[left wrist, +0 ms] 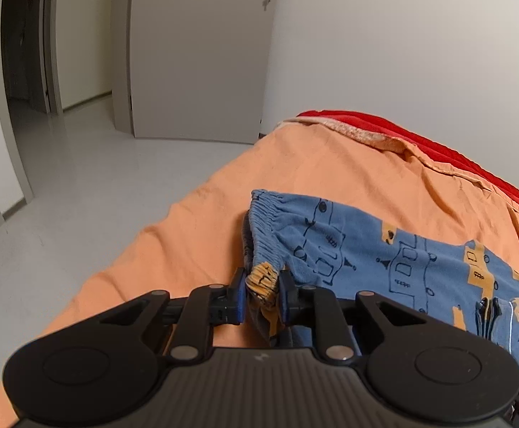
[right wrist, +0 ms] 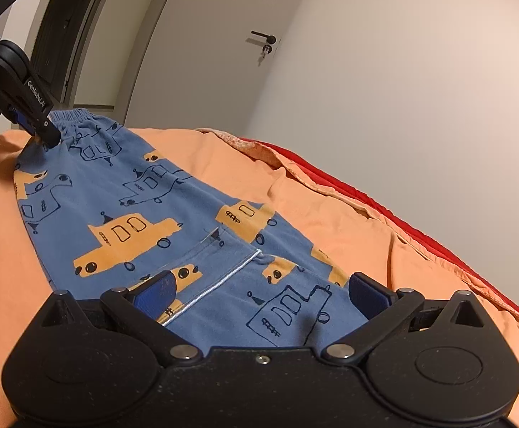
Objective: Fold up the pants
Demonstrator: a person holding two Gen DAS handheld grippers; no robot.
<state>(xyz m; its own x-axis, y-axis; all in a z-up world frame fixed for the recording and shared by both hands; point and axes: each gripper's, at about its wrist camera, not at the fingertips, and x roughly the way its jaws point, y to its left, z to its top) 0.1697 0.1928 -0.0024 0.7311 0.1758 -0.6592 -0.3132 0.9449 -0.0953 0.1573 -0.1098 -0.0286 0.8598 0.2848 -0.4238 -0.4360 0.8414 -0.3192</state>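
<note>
One left gripper [left wrist: 262, 294], black with blue pads: pressed onto a bunched corner of the waistband, orange-and-blue fabric gathered between the pads; the fabric below passes out of sight behind the gripper body. One right gripper [right wrist: 261, 290], same build: spread wide, pads standing over the lower cloth, contact with it not discernible. One pair of pants [right wrist: 145, 210], soft blue cotton printed with orange and outlined cars, elastic gathered waist, white-stitched seam; lying flat on the bed, near end cut off by the right gripper body. One bed [left wrist: 195, 214], orange wrinkled sheet; one red blanket [left wrist: 438, 146] along its far edge. One white door [left wrist: 202, 53], dark handle, key in lock.
</note>
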